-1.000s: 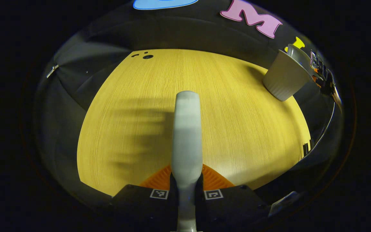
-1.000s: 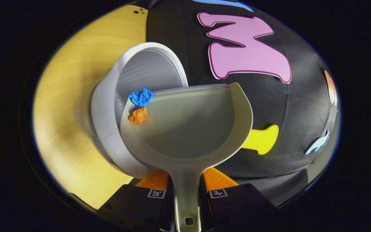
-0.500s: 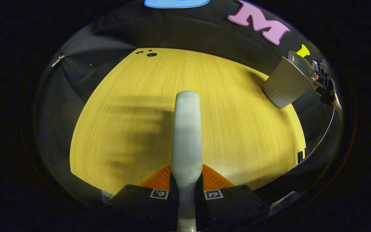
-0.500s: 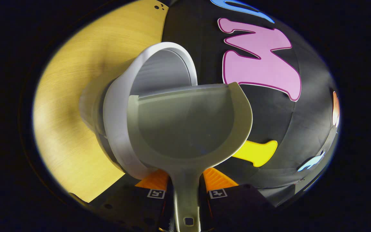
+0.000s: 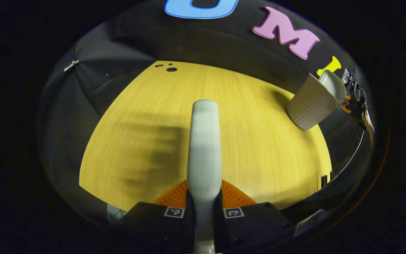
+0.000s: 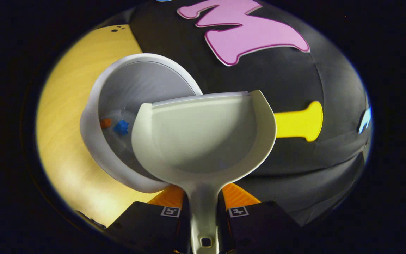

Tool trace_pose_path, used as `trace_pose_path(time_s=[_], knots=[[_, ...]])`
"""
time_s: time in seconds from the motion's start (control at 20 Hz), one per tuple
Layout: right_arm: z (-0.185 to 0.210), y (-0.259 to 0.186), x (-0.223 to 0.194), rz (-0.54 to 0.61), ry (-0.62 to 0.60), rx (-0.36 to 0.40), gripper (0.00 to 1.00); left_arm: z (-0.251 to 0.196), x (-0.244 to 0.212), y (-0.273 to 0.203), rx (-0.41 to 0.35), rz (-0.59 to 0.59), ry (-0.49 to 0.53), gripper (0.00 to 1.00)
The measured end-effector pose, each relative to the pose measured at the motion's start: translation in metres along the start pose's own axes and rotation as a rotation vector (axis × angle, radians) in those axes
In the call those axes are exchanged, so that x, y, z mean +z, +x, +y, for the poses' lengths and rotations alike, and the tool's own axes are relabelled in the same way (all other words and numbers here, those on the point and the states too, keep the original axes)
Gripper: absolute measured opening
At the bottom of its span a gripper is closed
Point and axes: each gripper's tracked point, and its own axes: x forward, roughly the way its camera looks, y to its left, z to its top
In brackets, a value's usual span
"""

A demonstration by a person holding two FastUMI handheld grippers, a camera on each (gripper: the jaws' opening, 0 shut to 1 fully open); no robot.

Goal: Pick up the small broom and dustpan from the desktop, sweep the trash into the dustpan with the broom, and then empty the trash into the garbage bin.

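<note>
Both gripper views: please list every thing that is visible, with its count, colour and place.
Pale plastic dustpan: 1, off-white, empty, held over the bin.
White ribbed garbage bin: 1, on the table's far right.
Crumpled paper scraps: 2, orange scrap and blue scrap, at the bin's bottom.
Small broom handle: 1, pale grey, above the table.
Wooden table: 1, yellow.
Left gripper: shut on the broom.
Right gripper: shut on the dustpan.

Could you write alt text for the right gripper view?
The right gripper holds an empty dustpan by its handle over a white garbage bin on a wooden desktop; a blue scrap and an orange scrap lie inside.
</note>
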Motion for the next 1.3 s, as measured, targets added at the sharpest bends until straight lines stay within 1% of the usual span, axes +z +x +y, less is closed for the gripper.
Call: trace_pose_path(time_s=[0.1,0.2,0.35,0.4,0.45,0.5,0.6,0.65,0.7,0.75,0.8,0.85,0.9,0.95,1.0,1.05,1.25,1.3], knots=[[0.007,-0.006,0.001,0.02,0.143,0.038,0.34,-0.005,0.007,-0.005,-0.008,-0.026,-0.01,0.26],[0.011,0.001,0.0,0.032,0.282,0.083,0.34,-0.006,0.013,-0.011,-0.012,-0.045,-0.009,0.26],[0.016,-0.001,-0.003,0.056,0.476,0.152,0.34,-0.009,0.018,-0.019,-0.027,-0.064,-0.005,0.26],[0.018,-0.002,-0.004,0.06,0.542,0.178,0.36,-0.009,0.02,-0.021,-0.03,-0.068,-0.005,0.26],[0.021,-0.003,-0.005,0.063,0.606,0.202,0.34,-0.01,0.022,-0.023,-0.035,-0.076,-0.007,0.26],[0.024,-0.005,-0.004,0.068,0.674,0.227,0.34,-0.01,0.022,-0.025,-0.037,-0.082,-0.009,0.24],[0.031,-0.013,0.005,0.064,0.796,0.267,0.34,-0.01,0.023,-0.028,-0.037,-0.094,-0.022,0.26],[0.03,-0.022,0.009,0.049,0.837,0.264,0.34,-0.011,0.023,-0.03,-0.04,-0.096,-0.035,0.26],[0.028,-0.029,0.013,0.032,0.867,0.249,0.31,-0.011,0.022,-0.032,-0.045,-0.098,-0.05,0.26],[0.024,-0.039,0.016,0.02,0.886,0.239,0.31,-0.012,0.021,-0.034,-0.057,-0.098,-0.062,0.26],[0.024,-0.05,0.022,0.008,0.9,0.233,0.34,-0.012,0.021,-0.039,-0.069,-0.098,-0.065,0.26],[0.025,-0.058,0.025,-0.006,0.915,0.233,0.34,-0.011,0.019,-0.042,-0.073,-0.098,-0.059,0.24],[0.027,-0.072,0.029,-0.022,0.932,0.237,0.31,-0.008,0.019,-0.045,-0.07,-0.099,-0.047,0.26],[0.029,-0.087,0.032,-0.039,0.955,0.244,0.31,-0.008,0.018,-0.047,-0.067,-0.102,-0.032,0.26],[0.033,-0.1,0.036,-0.05,0.974,0.256,0.37,-0.008,0.018,-0.049,-0.067,-0.104,-0.021,0.26],[0.039,-0.114,0.04,-0.061,0.999,0.276,0.34,-0.009,0.018,-0.052,-0.069,-0.108,-0.01,0.26],[0.067,-0.171,0.061,-0.102,1.084,0.363,0.34,-0.011,0.01,-0.056,-0.097,-0.11,0.037,0.27],[0.075,-0.183,0.066,-0.113,1.09,0.377,0.37,-0.011,0.009,-0.055,-0.102,-0.11,0.049,0.27]])
